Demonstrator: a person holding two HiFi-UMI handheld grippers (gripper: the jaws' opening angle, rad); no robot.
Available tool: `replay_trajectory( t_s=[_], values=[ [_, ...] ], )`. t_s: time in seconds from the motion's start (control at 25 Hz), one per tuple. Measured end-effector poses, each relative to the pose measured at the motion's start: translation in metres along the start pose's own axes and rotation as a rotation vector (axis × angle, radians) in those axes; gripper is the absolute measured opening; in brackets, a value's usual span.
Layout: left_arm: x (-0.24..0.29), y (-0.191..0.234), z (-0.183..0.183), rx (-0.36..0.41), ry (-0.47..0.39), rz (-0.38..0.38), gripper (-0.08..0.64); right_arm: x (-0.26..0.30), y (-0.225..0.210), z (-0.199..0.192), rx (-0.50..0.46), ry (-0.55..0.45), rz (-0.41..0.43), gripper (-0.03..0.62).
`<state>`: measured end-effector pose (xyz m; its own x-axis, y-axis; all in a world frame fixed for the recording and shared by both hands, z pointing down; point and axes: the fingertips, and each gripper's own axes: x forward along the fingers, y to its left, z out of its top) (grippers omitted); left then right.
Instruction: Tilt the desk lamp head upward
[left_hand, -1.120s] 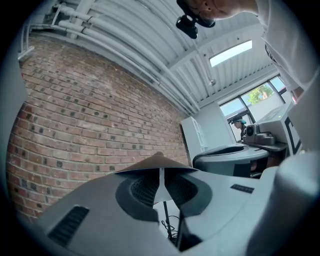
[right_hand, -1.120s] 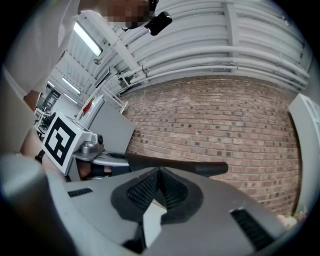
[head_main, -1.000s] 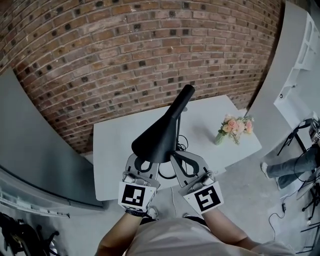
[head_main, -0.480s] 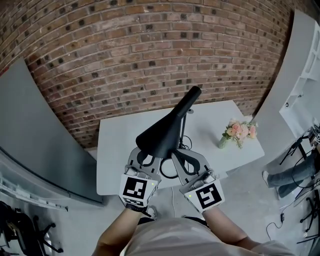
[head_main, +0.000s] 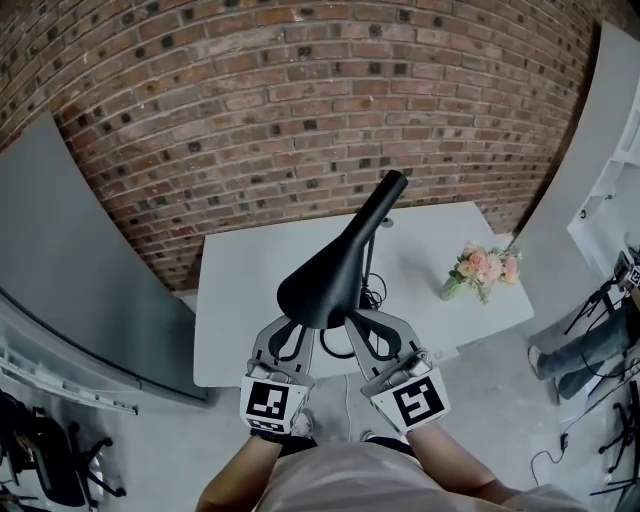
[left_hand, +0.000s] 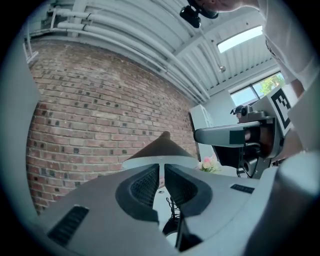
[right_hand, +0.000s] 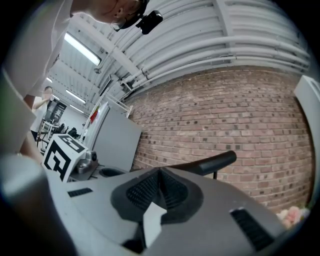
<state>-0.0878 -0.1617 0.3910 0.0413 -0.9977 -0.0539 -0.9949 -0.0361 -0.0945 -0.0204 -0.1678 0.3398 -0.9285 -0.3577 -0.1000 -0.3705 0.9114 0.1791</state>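
the black desk lamp head (head_main: 322, 285) hangs tilted over the white table (head_main: 240, 300) by the brick wall (head_main: 300, 120), its near rim just above both tools. the left gripper (left_hand: 161, 172) is almost closed — a thin slit, nothing in it — and the right gripper (right_hand: 160, 175) is pressed together, empty.

A white rectangular table (head_main: 250, 290) stands in front of a red brick wall (head_main: 300, 120) that runs along behind its far edge. Near the table's right end stands a small bouquet of pink flowers in a green vase (head_main: 482, 270). A tall grey panel (head_main: 90, 280) rises to the table's left, and a person's jeans-clad legs (head_main: 590, 350) show on the floor to its right.
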Motion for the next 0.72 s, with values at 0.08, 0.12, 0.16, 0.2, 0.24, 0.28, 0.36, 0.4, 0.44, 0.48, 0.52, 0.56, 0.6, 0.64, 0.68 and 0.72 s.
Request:
replay_trajectory(
  t_s=[0.08, 0.12, 0.16, 0.2, 0.24, 0.28, 0.36, 0.4, 0.44, 0.48, 0.52, 0.56, 0.6, 0.64, 0.68, 0.72],
  values=[
    [-0.006, 0.004, -0.002, -0.023, 0.009, 0.031, 0.035, -0.001, -0.001, -0.003, 0.01, 0.01, 0.011, 0.018],
    [-0.008, 0.005, -0.002, -0.026, 0.012, 0.044, 0.035, -0.003, -0.001, -0.005, 0.015, 0.013, 0.016, 0.018],
    [-0.009, 0.005, -0.003, -0.024, 0.014, 0.056, 0.035, -0.004, -0.003, -0.006, 0.02, 0.016, 0.02, 0.018],
    [-0.009, 0.004, -0.003, -0.022, 0.016, 0.067, 0.035, -0.007, -0.004, -0.007, 0.025, 0.017, 0.024, 0.018],
    [-0.01, 0.003, -0.003, -0.02, 0.018, 0.08, 0.035, -0.01, -0.006, -0.008, 0.029, 0.018, 0.029, 0.018],
    [-0.01, 0.0, -0.003, -0.019, 0.019, 0.092, 0.035, -0.014, -0.008, -0.01, 0.032, 0.019, 0.035, 0.018],
    [-0.01, -0.006, -0.002, -0.018, 0.023, 0.113, 0.035, -0.022, -0.012, -0.011, 0.034, 0.019, 0.055, 0.018],
    [-0.01, -0.01, -0.001, -0.016, 0.024, 0.124, 0.035, -0.027, -0.014, -0.012, 0.032, 0.019, 0.067, 0.018],
    [-0.01, -0.014, -0.001, -0.016, 0.025, 0.136, 0.034, -0.032, -0.015, -0.012, 0.032, 0.02, 0.08, 0.018],
    [-0.01, -0.019, -0.001, -0.016, 0.028, 0.148, 0.035, -0.037, -0.017, -0.014, 0.034, 0.023, 0.092, 0.018],
    [-0.01, -0.024, -0.003, -0.018, 0.032, 0.157, 0.034, -0.042, -0.018, -0.016, 0.038, 0.03, 0.102, 0.017],
    [-0.01, -0.029, -0.005, -0.02, 0.039, 0.163, 0.034, -0.047, -0.019, -0.018, 0.044, 0.038, 0.111, 0.017],
    [-0.01, -0.034, -0.006, -0.021, 0.047, 0.164, 0.034, -0.049, -0.02, -0.019, 0.053, 0.045, 0.116, 0.017],
    [-0.009, -0.039, -0.007, -0.021, 0.055, 0.16, 0.034, -0.05, -0.022, -0.02, 0.061, 0.046, 0.118, 0.017],
    [-0.009, -0.042, -0.007, -0.018, 0.062, 0.155, 0.034, -0.049, -0.024, -0.019, 0.066, 0.043, 0.118, 0.017],
    [-0.009, -0.044, -0.009, -0.015, 0.069, 0.151, 0.034, -0.047, -0.024, -0.017, 0.067, 0.037, 0.119, 0.017]
  ],
)
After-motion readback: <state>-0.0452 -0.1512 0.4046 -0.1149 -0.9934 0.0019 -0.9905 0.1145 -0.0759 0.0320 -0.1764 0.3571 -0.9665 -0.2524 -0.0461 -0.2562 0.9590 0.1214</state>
